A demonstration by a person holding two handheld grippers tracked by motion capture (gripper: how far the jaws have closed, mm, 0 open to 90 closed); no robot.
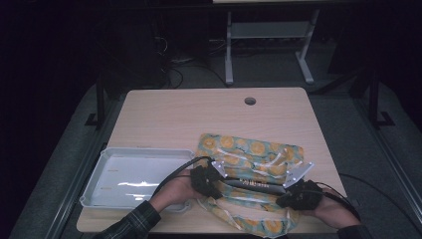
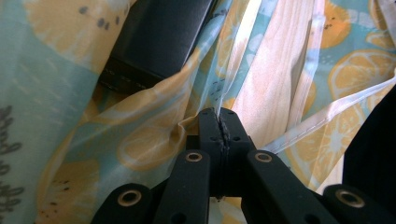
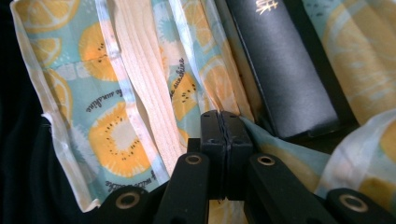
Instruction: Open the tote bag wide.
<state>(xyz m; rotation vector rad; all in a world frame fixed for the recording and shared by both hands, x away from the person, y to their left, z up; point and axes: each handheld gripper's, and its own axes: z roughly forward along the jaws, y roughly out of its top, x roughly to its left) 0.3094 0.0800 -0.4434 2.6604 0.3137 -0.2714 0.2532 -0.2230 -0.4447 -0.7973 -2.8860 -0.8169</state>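
We take the table [image 1: 164, 107] as our landmark. On its near right part lies the cloth [image 1: 259, 149], a thin sheet printed with citrus slices, spread flat at its far side and bunched up toward the near edge. On the near left part sits an empty white tray [image 1: 99, 172], just beside the cloth. Across the cloth's middle lies a long black box [image 1: 254, 185], with cloth rising around both its ends.

The left gripper [image 2: 219, 122] has its jaws pinched tight on a fold of cloth at the box's left end; the right gripper [image 3: 220, 122] is clamped on cloth at the right end.

We judge the wrapping step is in hand. Next we should draw the pinched edges over the box, keeping both grips firm so the thin cloth does not slip.
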